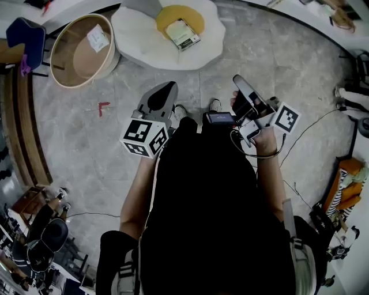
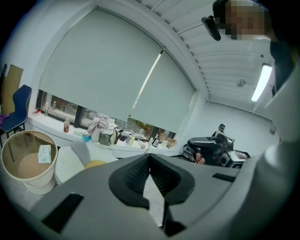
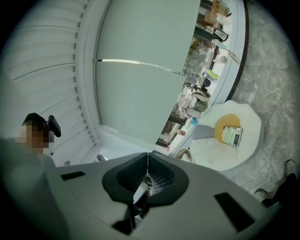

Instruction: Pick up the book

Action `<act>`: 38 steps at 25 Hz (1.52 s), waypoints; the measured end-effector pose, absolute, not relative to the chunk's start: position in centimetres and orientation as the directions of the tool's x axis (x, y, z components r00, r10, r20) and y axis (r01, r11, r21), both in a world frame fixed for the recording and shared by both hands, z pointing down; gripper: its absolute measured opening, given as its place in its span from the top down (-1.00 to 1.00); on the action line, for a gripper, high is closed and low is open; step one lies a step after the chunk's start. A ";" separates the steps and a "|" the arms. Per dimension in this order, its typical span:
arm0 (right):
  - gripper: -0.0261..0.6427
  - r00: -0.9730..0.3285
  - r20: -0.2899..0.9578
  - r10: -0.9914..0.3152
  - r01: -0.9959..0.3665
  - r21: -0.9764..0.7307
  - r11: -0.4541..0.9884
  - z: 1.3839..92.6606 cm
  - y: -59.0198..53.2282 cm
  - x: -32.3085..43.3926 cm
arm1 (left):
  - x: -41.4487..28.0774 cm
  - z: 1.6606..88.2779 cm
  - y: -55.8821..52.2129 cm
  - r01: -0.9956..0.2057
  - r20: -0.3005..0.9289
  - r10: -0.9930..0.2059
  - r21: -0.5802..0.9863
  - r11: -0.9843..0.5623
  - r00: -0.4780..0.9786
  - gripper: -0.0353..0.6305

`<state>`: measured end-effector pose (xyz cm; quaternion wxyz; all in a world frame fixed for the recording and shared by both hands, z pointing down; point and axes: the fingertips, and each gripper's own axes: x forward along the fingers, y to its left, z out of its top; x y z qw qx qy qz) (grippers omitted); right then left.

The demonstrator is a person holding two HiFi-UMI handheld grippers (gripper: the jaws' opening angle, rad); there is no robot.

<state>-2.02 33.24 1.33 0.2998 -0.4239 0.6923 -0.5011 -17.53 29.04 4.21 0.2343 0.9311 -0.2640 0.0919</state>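
Note:
The book (image 1: 182, 33) lies flat on a yellow cushion (image 1: 180, 17) that rests on a white egg-shaped floor pad (image 1: 144, 40), well ahead of me. It also shows in the right gripper view as the book (image 3: 231, 135), far beyond the jaws. My left gripper (image 1: 172, 84) is held at chest height, its jaws together and nothing in them; its tips (image 2: 150, 154) meet. Beside it my right gripper (image 1: 237, 78) is raised and shut and holds nothing, its tips (image 3: 148, 154) closed. Neither gripper is near the book.
A round tan basket (image 1: 81, 50) with a small white packet inside stands left of the pad. A blue chair (image 1: 23, 34) and a wooden bench (image 1: 23, 132) line the left side. Cables (image 1: 311, 132) trail on the grey floor at right.

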 end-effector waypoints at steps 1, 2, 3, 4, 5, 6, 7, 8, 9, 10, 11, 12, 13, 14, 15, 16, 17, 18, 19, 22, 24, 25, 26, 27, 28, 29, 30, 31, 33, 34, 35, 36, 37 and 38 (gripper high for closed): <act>0.87 -0.460 0.011 -0.888 -0.288 -0.948 0.137 1.4 33.3 -2.3 | -17.9 4.3 28.9 -0.534 0.295 -0.447 0.388 -0.752 0.844 0.85; 0.87 -0.459 0.013 -0.888 -0.288 -0.948 0.135 1.5 33.4 -2.6 | -18.1 4.4 28.9 -0.533 0.296 -0.446 0.388 -0.752 0.845 0.85; 0.87 -0.458 0.015 -0.889 -0.288 -0.948 0.132 1.6 33.4 -2.8 | -18.4 4.5 28.8 -0.533 0.296 -0.446 0.389 -0.751 0.845 0.85; 0.87 -0.456 0.017 -0.890 -0.288 -0.949 0.129 1.7 33.5 -3.0 | -18.6 4.6 28.8 -0.533 0.296 -0.446 0.391 -0.750 0.845 0.85; 0.87 -0.454 0.020 -0.891 -0.288 -0.950 0.125 1.8 33.6 -3.1 | -18.8 4.7 28.8 -0.533 0.296 -0.446 0.394 -0.749 0.845 0.85; 0.87 -0.452 0.023 -0.892 -0.288 -0.950 0.121 1.9 33.7 -3.1 | -18.8 4.9 28.8 -0.533 0.296 -0.445 0.397 -0.748 0.845 0.85; 0.87 -0.450 0.026 -0.893 -0.288 -0.951 0.118 2.0 33.7 -3.1 | -18.8 4.9 28.8 -0.532 0.296 -0.444 0.398 -0.748 0.846 0.85; 0.87 -0.450 0.026 -0.893 -0.287 -0.951 0.116 2.0 33.6 -3.0 | -18.8 4.9 28.8 -0.531 0.295 -0.443 0.399 -0.748 0.846 0.85; 0.87 -0.452 0.026 -0.892 -0.286 -0.951 0.117 2.0 33.5 -2.9 | -18.7 4.9 28.7 -0.530 0.295 -0.443 0.399 -0.748 0.847 0.85; 0.87 -0.455 0.027 -0.890 -0.285 -0.951 0.117 1.9 33.3 -2.9 | -18.6 4.9 28.5 -0.531 0.294 -0.444 0.399 -0.747 0.846 0.85; 0.87 -0.457 0.027 -0.889 -0.284 -0.951 0.117 1.9 33.0 -2.9 | -18.6 4.8 28.3 -0.533 0.294 -0.447 0.399 -0.746 0.845 0.85; 0.87 -0.460 0.027 -0.888 -0.283 -0.952 0.117 2.0 32.7 -2.8 | -18.6 4.8 28.0 -0.536 0.295 -0.450 0.399 -0.744 0.843 0.85; 0.87 -0.462 0.027 -0.887 -0.280 -0.953 0.117 2.2 32.4 -2.7 | -18.5 4.9 27.8 -0.540 0.297 -0.453 0.399 -0.741 0.841 0.85; 0.87 -0.463 0.027 -0.886 -0.278 -0.954 0.116 2.3 32.1 -2.5 | -18.5 5.0 27.6 -0.544 0.300 -0.455 0.398 -0.739 0.838 0.85; 0.87 -0.464 0.027 -0.885 -0.274 -0.955 0.114 2.5 31.8 -2.3 | -18.4 5.0 27.4 -0.548 0.304 -0.458 0.397 -0.736 0.835 0.85; 0.87 -0.465 0.026 -0.885 -0.269 -0.956 0.113 2.6 31.5 -2.1 | -18.3 5.0 27.2 -0.553 0.308 -0.461 0.395 -0.734 0.832 0.85; 0.87 -0.466 0.024 -0.884 -0.263 -0.958 0.112 2.7 31.1 -1.9 | -18.2 5.0 27.0 -0.557 0.312 -0.464 0.393 -0.732 0.829 0.85; 0.87 -0.467 0.023 -0.884 -0.258 -0.960 0.111 2.8 30.7 -1.6 | -18.1 5.0 26.7 -0.561 0.315 -0.467 0.392 -0.729 0.826 0.85; 0.87 -0.468 0.022 -0.883 -0.253 -0.961 0.110 2.9 30.2 -1.3 | -17.9 5.1 26.3 -0.566 0.318 -0.470 0.390 -0.726 0.823 0.85; 0.87 -0.480 0.023 -0.877 -0.243 -0.964 0.108 3.4 26.9 0.7 | -16.4 5.3 23.4 -0.584 0.329 -0.485 0.386 -0.714 0.810 0.85; 0.87 -0.487 0.024 -0.873 -0.239 -0.965 0.107 3.5 24.6 2.0 | -15.3 5.3 21.2 -0.595 0.334 -0.495 0.385 -0.706 0.802 0.85; 0.87 -0.490 0.024 -0.871 -0.238 -0.965 0.107 3.5 24.1 2.3 | -15.1 5.4 20.7 -0.598 0.335 -0.497 0.384 -0.703 0.800 0.85; 0.86 -0.493 0.025 -0.870 -0.239 -0.965 0.109 3.5 23.9 2.4 | -15.0 5.4 20.6 -0.600 0.336 -0.499 0.384 -0.702 0.799 0.85; 0.86 -0.496 0.025 -0.868 -0.241 -0.964 0.110 3.5 23.9 2.5 | -15.0 5.4 20.7 -0.602 0.337 -0.501 0.383 -0.701 0.797 0.85; 0.86 -0.499 0.025 -0.866 -0.242 -0.964 0.111 3.6 24.0 2.6 | -14.9 5.4 20.7 -0.604 0.337 -0.502 0.382 -0.700 0.796 0.85; 0.86 -0.502 0.024 -0.865 -0.242 -0.964 0.113 3.6 24.0 2.8 | -14.8 5.5 20.8 -0.606 0.338 -0.504 0.381 -0.699 0.794 0.85; 0.87 -0.505 0.023 -0.863 -0.242 -0.963 0.116 3.6 23.9 3.0 | -14.6 5.4 20.7 -0.608 0.339 -0.506 0.379 -0.698 0.793 0.85; 0.86 -0.507 0.022 -0.861 -0.242 -0.963 0.118 3.6 23.7 3.3 | -14.3 5.4 20.5 -0.609 0.339 -0.509 0.377 -0.698 0.792 0.85; 0.86 -0.514 0.020 -0.858 -0.241 -0.963 0.122 3.5 22.5 4.5 | -13.0 5.1 19.5 -0.613 0.339 -0.513 0.371 -0.698 0.789 0.85; 0.86 -0.518 0.019 -0.855 -0.239 -0.963 0.123 3.4 21.5 5.6 | -11.9 4.9 18.5 -0.615 0.340 -0.515 0.369 -0.697 0.787 0.85; 0.86 -0.522 0.017 -0.853 -0.236 -0.964 0.125 3.3 20.3 6.8 | -10.7 4.6 17.4 -0.618 0.341 -0.517 0.366 -0.696 0.785 0.85; 0.86 -0.526 0.016 -0.850 -0.233 -0.964 0.126 3.2 19.1 7.9 | -9.5 4.4 16.4 -0.621 0.342 -0.520 0.363 -0.695 0.782 0.85; 0.86 -0.531 0.015 -0.847 -0.230 -0.965 0.127 3.2 18.2 8.8 | -8.6 4.2 15.5 -0.624 0.343 -0.524 0.358 -0.694 0.780 0.85; 0.86 -0.537 0.014 -0.844 -0.227 -0.965 0.129 3.2 17.4 9.6 | -7.8 4.0 14.9 -0.629 0.344 -0.528 0.354 -0.693 0.776 0.85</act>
